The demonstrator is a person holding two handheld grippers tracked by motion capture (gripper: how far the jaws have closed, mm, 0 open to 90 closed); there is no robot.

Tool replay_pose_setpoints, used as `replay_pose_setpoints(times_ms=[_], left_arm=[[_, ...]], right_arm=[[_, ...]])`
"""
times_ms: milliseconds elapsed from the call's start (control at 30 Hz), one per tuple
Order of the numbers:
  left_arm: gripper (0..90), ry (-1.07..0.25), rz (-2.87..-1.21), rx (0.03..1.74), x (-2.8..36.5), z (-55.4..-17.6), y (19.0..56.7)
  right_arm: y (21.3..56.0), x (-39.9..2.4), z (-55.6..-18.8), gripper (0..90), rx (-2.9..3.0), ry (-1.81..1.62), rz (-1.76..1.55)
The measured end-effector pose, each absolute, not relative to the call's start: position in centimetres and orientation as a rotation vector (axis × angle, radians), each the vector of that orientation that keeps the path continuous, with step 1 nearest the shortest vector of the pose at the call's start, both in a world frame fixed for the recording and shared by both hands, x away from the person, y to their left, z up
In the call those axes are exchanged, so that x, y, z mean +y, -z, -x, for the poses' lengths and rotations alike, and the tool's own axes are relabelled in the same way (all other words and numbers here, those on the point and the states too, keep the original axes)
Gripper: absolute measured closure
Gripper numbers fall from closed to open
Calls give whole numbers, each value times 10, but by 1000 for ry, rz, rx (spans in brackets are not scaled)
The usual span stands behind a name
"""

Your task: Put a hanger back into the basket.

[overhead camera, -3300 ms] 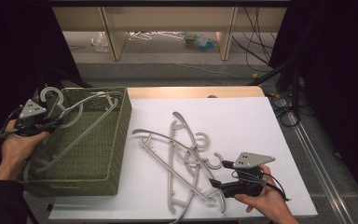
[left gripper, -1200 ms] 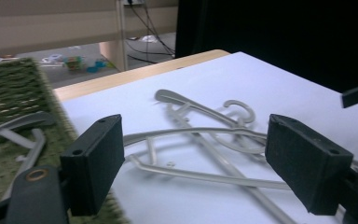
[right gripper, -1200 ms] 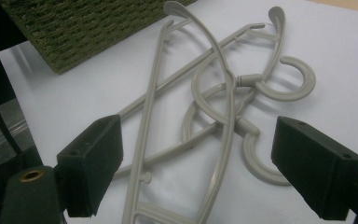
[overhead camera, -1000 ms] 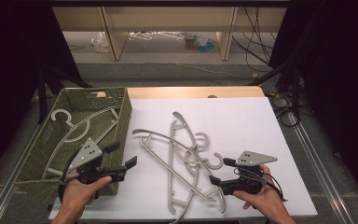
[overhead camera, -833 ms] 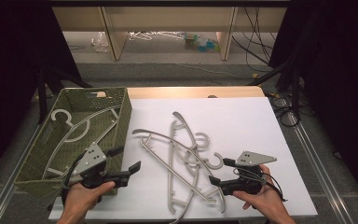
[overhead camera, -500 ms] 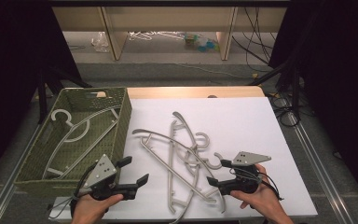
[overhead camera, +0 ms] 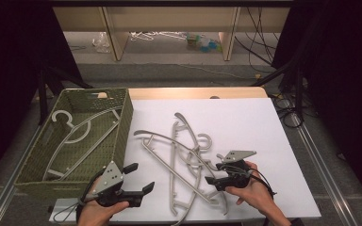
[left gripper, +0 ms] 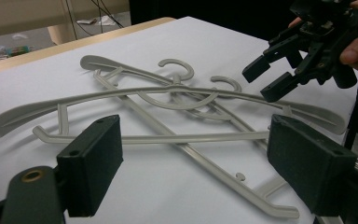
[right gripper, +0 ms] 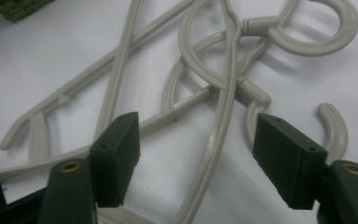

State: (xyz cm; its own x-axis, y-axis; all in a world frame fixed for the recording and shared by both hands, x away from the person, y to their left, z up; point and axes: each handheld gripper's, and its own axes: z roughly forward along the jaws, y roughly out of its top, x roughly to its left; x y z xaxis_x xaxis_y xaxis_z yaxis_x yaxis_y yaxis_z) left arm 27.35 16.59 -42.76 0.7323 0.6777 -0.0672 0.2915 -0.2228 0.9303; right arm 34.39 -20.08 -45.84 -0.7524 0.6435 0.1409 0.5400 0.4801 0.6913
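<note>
Low in the high view, the left gripper (overhead camera: 139, 179) hovers with jaws spread and empty, aimed at the tangled grey hangers (overhead camera: 184, 160) mid-frame on the white sheet (overhead camera: 264, 122). The right gripper (overhead camera: 215, 173) has just been closing its jaws — a hanger arm runs between them, untouched by the pads (right gripper: 116, 154) — likely to pull one free. One hanger (overhead camera: 80, 132) already lies in the green basket (overhead camera: 122, 122), upper left.

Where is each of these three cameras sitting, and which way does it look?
High view: above the person's side, looking forward and down on the white table, basket, hangers; both hands with left tool and right tool.
Left gripper view: rides the left tool, facing the hangers and right tool.
Right gripper view: rides the right tool, looking down on the hangers.
All share the hangers.
</note>
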Motion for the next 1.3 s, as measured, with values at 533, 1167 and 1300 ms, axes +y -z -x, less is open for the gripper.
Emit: replay_pose_setpoints(times_ms=[533, 1167, 1300], left_arm=[[186, -425, -1831, 748, 165, -274, 431], [191, -420, -1838, 748, 166, -275, 431], [192, -419, -1840, 749, 166, -275, 431]], right_arm=[[474, -170, -378, 605, 2665, -927, -1067], [460, -178, -382, 817, 2687, -899, -1059], [455, -180, -380, 818, 2714, -858, -943]])
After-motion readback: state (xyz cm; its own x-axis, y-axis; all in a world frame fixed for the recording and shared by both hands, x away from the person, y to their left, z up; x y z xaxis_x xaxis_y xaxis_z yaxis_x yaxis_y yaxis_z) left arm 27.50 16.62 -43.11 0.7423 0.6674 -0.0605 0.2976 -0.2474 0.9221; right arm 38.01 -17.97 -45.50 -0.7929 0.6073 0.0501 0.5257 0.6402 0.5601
